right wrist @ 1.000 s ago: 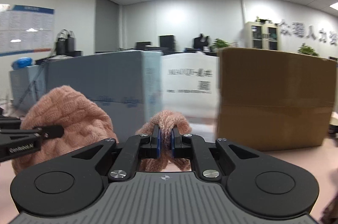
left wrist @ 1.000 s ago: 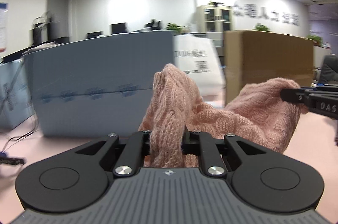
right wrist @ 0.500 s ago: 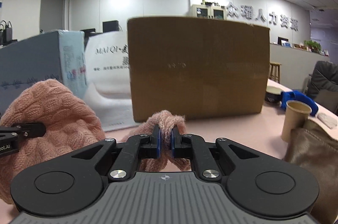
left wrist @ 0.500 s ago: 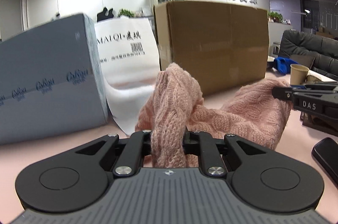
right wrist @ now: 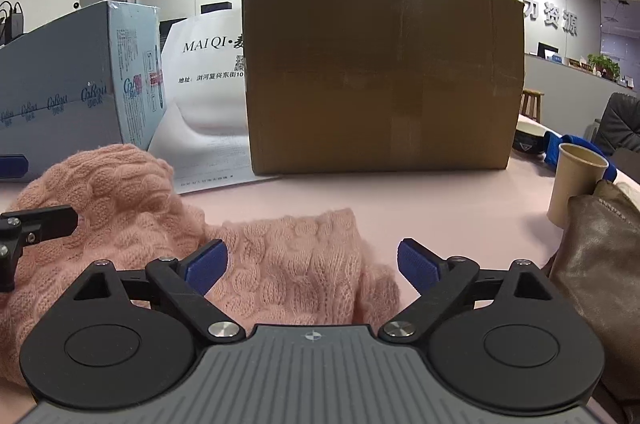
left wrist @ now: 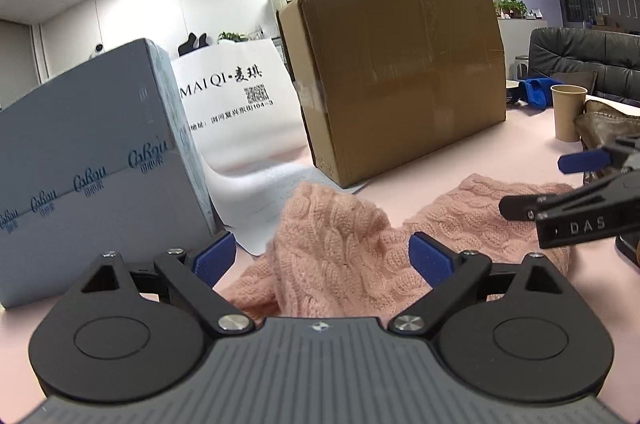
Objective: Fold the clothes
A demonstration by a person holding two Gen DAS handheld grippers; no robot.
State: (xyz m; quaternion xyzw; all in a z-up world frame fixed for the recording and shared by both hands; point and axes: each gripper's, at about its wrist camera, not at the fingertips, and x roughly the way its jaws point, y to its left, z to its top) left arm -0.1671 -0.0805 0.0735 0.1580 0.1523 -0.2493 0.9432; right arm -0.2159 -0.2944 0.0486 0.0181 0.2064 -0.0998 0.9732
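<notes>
A pink cable-knit sweater (left wrist: 344, 256) lies bunched on the pink table (left wrist: 460, 164), in front of a big brown cardboard box (left wrist: 400, 80) that stands at the table's back. The left gripper (left wrist: 322, 256) sits low over the sweater's left part with its jaws opening wide; a raised fold of knit stands between the blue pads (left wrist: 214, 256) but neither pad presses on it, so nothing is held. The right gripper (right wrist: 312, 264) hovers over the sweater's right part, nearer the box's right half, its jaws likewise opening wide; the knit lies between and below its blue pads (right wrist: 206, 264) and reaches the left pad's edge, while the right pad stands clear over bare table, so it grips nothing. In the left wrist view the right gripper's black finger (left wrist: 560, 212) shows just above the sweater's right edge. Left of the box leans a white printed sheet (left wrist: 240, 112), and left of that stands a grey-blue carton (left wrist: 92, 160). Right of the box, on the table, are a paper cup (right wrist: 576, 180) and, touching it on the near side, a brown leather item (right wrist: 600, 264), with a blue cloth (left wrist: 536, 92) behind the cup
</notes>
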